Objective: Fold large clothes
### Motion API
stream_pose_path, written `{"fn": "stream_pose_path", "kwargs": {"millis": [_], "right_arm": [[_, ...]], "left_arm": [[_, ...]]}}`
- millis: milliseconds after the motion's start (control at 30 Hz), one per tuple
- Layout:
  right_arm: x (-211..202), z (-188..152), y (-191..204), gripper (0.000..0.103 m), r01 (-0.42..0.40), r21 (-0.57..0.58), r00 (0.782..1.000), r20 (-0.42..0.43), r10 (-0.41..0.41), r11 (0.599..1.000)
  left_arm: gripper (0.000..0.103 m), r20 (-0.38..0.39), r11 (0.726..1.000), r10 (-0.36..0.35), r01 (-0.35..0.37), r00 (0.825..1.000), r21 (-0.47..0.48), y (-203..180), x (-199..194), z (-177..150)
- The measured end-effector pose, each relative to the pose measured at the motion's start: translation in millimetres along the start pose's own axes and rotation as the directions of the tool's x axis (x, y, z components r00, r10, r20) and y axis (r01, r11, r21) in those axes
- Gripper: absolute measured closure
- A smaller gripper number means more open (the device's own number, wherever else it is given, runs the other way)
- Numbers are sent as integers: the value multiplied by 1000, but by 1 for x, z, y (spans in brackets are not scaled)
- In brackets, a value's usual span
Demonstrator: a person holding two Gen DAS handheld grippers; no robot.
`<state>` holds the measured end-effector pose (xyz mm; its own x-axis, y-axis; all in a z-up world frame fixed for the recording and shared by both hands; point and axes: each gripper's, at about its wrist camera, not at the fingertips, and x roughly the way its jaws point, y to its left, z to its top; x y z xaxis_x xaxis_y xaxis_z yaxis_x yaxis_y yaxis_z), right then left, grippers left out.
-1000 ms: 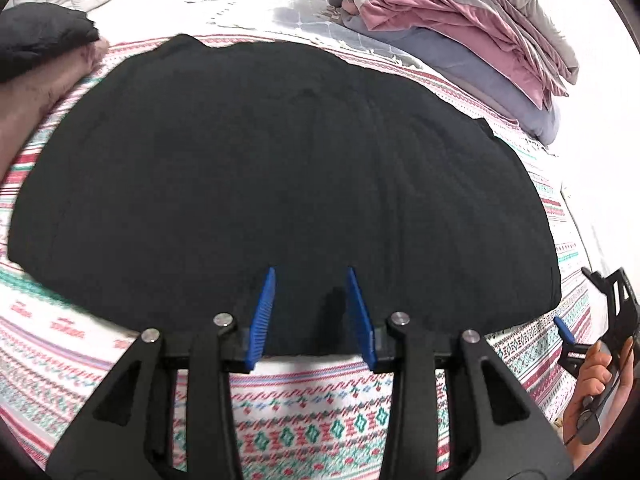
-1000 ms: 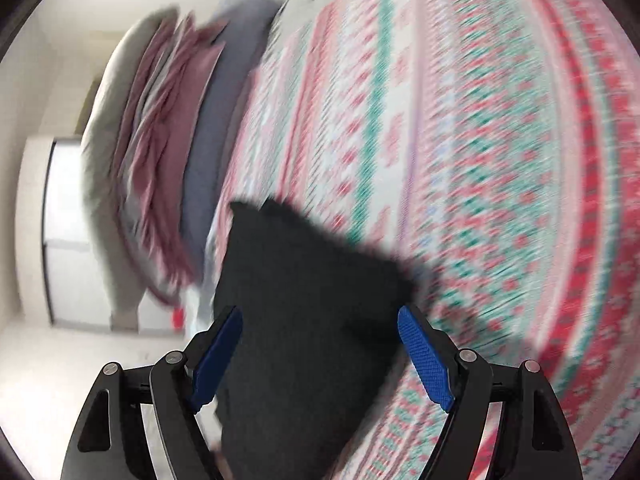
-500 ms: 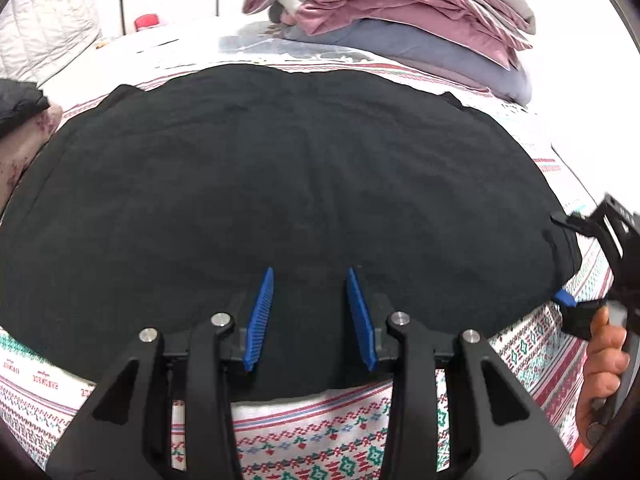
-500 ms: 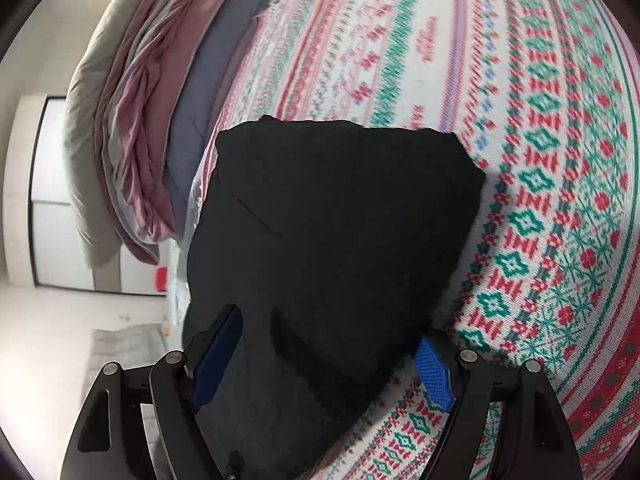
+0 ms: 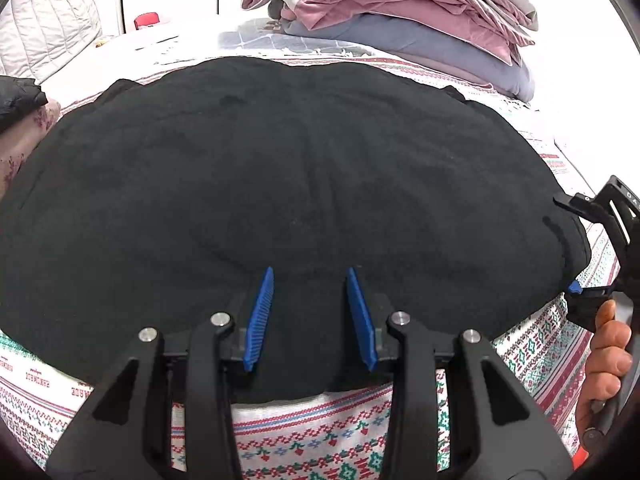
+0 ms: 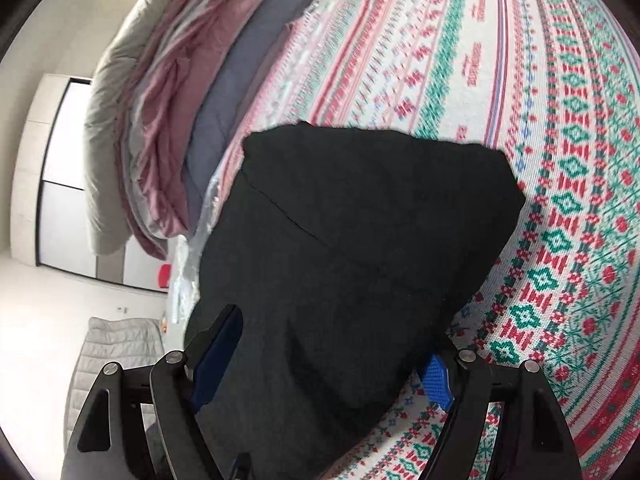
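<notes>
Both grippers moved in over black garment (image 5: 280, 184) | L gripper (image 5: 310, 316) part-spread, pinching nothing | R gripper (image 6: 328, 364) spread across garment edge, no grip | risk: grabs one layer only, fold skews nr bedding pile (image 5: 400, 28)

The black garment (image 5: 280, 168) is a matt, slightly fuzzy cloth, like fleece. The bedspread (image 5: 320, 432) under it is a woven cloth with a knitted-looking red and green pattern. The stacked quilts (image 5: 400, 12) look soft, with a faint sheen on the pink one. Each hand-held gripper (image 5: 310, 318) is matt black plastic with ribbed blue pads (image 5: 260, 320) and shiny metal screws (image 5: 219, 319).
</notes>
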<state>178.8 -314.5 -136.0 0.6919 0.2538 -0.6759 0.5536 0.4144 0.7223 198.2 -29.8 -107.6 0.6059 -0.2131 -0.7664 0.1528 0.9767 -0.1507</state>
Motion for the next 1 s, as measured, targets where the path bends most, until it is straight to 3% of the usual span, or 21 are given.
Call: {"fn": "stream_pose_path", "kwargs": {"millis": [167, 333, 500, 567, 667, 800, 867, 1000], "right_arm": [[-16, -7, 23, 31, -22, -131, 998, 59, 30, 991], [-31, -12, 45, 75, -69, -229, 991, 99, 94, 971], [-39, -18, 59, 83, -81, -301, 985, 120, 122, 950], [-46, -26, 75, 84, -104, -378, 976, 137, 167, 920], [-59, -55, 111, 85, -115, -578, 957, 153, 245, 808], [-60, -90, 141, 85, -148, -723, 944, 99, 314, 675], [-57, -93, 146, 85, -152, -729, 945, 92, 315, 667], [-55, -82, 139, 85, -154, -700, 945, 101, 310, 698]], "left_arm": [[63, -1, 1000, 16, -16, 1000, 17, -2, 1, -1], [63, 6, 999, 37, -37, 999, 33, -6, 2, -3], [63, 7, 999, 41, -41, 999, 31, -6, 1, -4], [63, 8, 999, 43, -43, 999, 29, -6, 1, -4], [63, 9, 998, 53, -54, 999, 36, -8, 1, -5], [63, 9, 998, 56, -56, 998, 42, -10, 1, -6], [63, 6, 998, 47, -48, 999, 37, -8, 0, -6], [63, -29, 1000, 14, -13, 999, 24, -2, -4, 1]]}}
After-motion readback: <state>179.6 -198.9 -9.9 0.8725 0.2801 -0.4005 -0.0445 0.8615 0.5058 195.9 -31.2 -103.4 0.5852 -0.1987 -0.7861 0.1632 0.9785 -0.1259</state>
